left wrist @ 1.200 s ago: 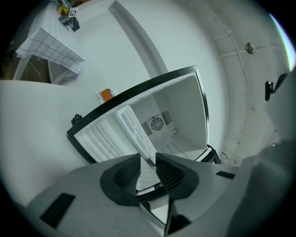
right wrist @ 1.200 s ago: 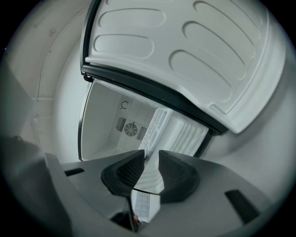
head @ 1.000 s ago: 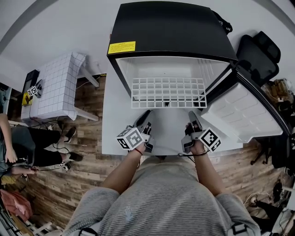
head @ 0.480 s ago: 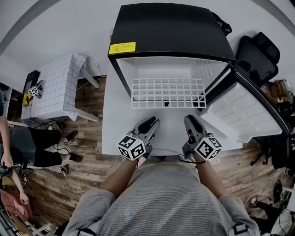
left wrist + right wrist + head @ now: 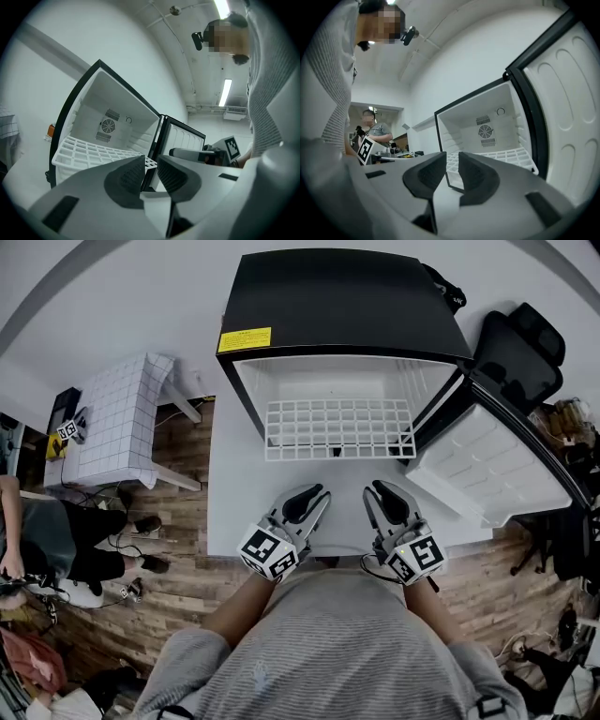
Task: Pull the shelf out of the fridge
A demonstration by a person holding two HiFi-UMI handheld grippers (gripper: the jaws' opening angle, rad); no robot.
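The black fridge (image 5: 342, 296) stands on a white table (image 5: 230, 502) with its door (image 5: 487, 470) swung open to the right. The white wire shelf (image 5: 339, 427) lies level inside, its front edge at the fridge's opening. My left gripper (image 5: 314, 495) and right gripper (image 5: 375, 489) hover side by side over the table's near edge, well short of the shelf and pointing at it. In the left gripper view the jaws of the left gripper (image 5: 151, 159) stand a little apart with nothing between them, the shelf (image 5: 89, 151) beyond. The right gripper (image 5: 453, 155) looks the same, with the shelf (image 5: 501, 156) ahead.
A small table with a white checked cloth (image 5: 117, 418) stands left of the fridge table. A black chair (image 5: 520, 352) sits behind the open door. A person (image 5: 56, 540) is at the far left on the wooden floor.
Both grippers have drawn back toward my body and come a little closer together, their fronts tipped up. The shelf and the door have not moved.
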